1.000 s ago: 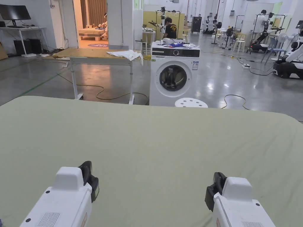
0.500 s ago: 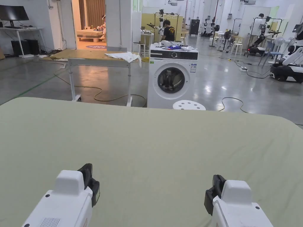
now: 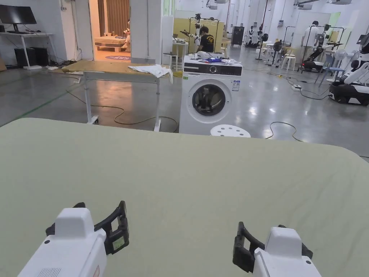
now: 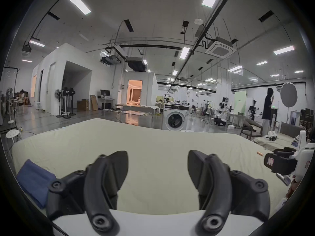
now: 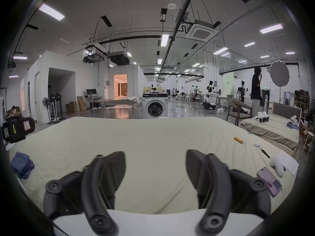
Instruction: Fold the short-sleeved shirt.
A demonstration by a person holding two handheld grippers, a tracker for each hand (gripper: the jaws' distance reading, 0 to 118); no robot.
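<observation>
A blue garment [image 4: 34,180], folded into a small bundle, lies near the left edge of the pale green bed sheet [image 3: 180,173]; the right gripper view has the same bundle [image 5: 22,163] at its far left. My left gripper [image 3: 101,205] hovers low over the near part of the sheet, open and empty, its jaws spread wide in its own view [image 4: 157,154]. My right gripper [image 3: 261,226] is level with it to the right, also open with nothing between the jaws [image 5: 156,152]. Bare sheet lies ahead of both grippers, well away from the garment.
At the bed's right edge lie a phone [image 5: 269,183], an orange cylinder [image 5: 238,139], papers [image 5: 288,163] and small tools. Beyond the foot stand a washing machine [image 3: 210,97], a white stool [image 3: 230,130] and a table [image 3: 119,68] with a white cloth.
Both grippers have gone from jaws close together to spread open. The head camera has tilted slightly; the grippers stay over the near part of the sheet.
</observation>
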